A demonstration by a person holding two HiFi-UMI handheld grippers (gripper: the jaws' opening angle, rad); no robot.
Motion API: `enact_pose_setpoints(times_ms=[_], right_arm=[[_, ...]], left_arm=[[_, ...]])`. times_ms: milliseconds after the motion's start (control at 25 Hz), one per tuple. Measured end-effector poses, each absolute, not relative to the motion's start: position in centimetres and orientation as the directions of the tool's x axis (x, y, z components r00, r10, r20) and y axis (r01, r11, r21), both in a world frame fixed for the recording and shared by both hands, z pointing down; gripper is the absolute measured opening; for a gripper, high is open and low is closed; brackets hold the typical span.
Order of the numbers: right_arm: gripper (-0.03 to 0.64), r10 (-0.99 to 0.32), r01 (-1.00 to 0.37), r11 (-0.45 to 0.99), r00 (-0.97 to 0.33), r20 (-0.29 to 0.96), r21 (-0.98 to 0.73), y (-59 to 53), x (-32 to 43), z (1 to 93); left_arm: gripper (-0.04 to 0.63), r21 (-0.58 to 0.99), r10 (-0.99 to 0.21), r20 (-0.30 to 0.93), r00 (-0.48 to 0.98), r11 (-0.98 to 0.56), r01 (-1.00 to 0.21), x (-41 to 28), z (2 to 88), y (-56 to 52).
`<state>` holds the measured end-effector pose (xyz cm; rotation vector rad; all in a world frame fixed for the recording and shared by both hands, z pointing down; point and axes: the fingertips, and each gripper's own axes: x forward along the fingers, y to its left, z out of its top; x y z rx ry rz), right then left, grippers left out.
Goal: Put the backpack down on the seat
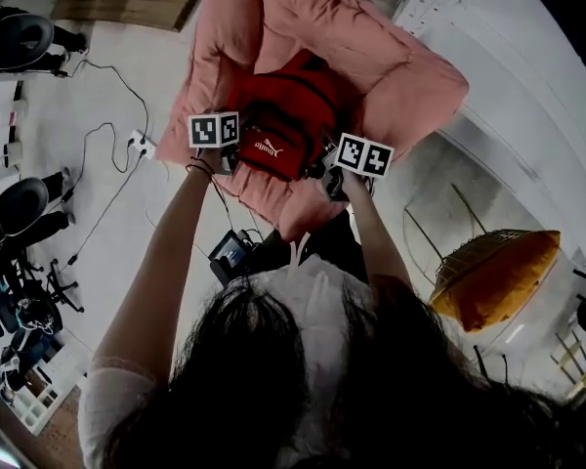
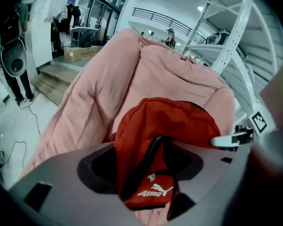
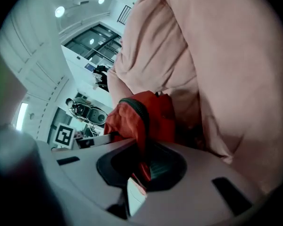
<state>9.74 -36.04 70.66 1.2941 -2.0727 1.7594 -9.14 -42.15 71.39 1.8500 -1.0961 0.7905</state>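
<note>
The red backpack (image 1: pixel 285 115), soft smooth fabric slumped around a black zipper and a white logo, lies in the hollow of the puffy, quilted pink armchair seat (image 1: pixel 410 76). The left gripper (image 2: pixel 146 173) has its fingers wide, with the logo pocket loose between them. The right gripper (image 3: pixel 144 166) pinches a red fabric fold in closed fingers. Fabric hides the fingertips, and the head view cuts off the chair's back.

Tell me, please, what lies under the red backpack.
The pink cushioned seat lies under and behind the red backpack; the patch directly beneath it is covered.
</note>
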Motion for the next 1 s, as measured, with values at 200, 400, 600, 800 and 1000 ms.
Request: enact_pose_setpoints(times_ms=[200,400,600,800,1000], right_arm=[[0.043,-0.44,-0.725,-0.139,-0.565,0.697,-0.675,-35.5,10.5,75.9],[0.043,-0.438,-0.745,-0.115,-0.556,0.707,-0.657,-35.8,9.6,75.2],[0.213,-0.458,-0.782,-0.022,-0.547,0.701,-0.624,-35.1,9.3,72.2],[0.212,-0.589,-0.708,0.05,-0.591,0.551,-0.705,-34.8,9.1,64.5],[0.212,-0.638,-0.665,0.205,-0.647,0.417,-0.718,-31.1,5.9,57.3]], left_arm=[[0.279,0.306,-0.347,0.854,0.387,-0.267,-0.914,-12.0,72.3,-39.1],[0.279,0.396,-0.376,0.804,0.461,-0.24,-0.886,-12.8,70.7,-36.7],[0.279,0.502,-0.496,0.666,0.557,-0.253,-0.827,-12.8,65.7,-35.7],[0.279,0.549,-0.586,0.502,0.636,-0.352,-0.758,-12.3,59.2,-33.8],[0.278,0.53,-0.63,0.364,0.686,-0.465,-0.709,-12.7,53.6,-30.2]])
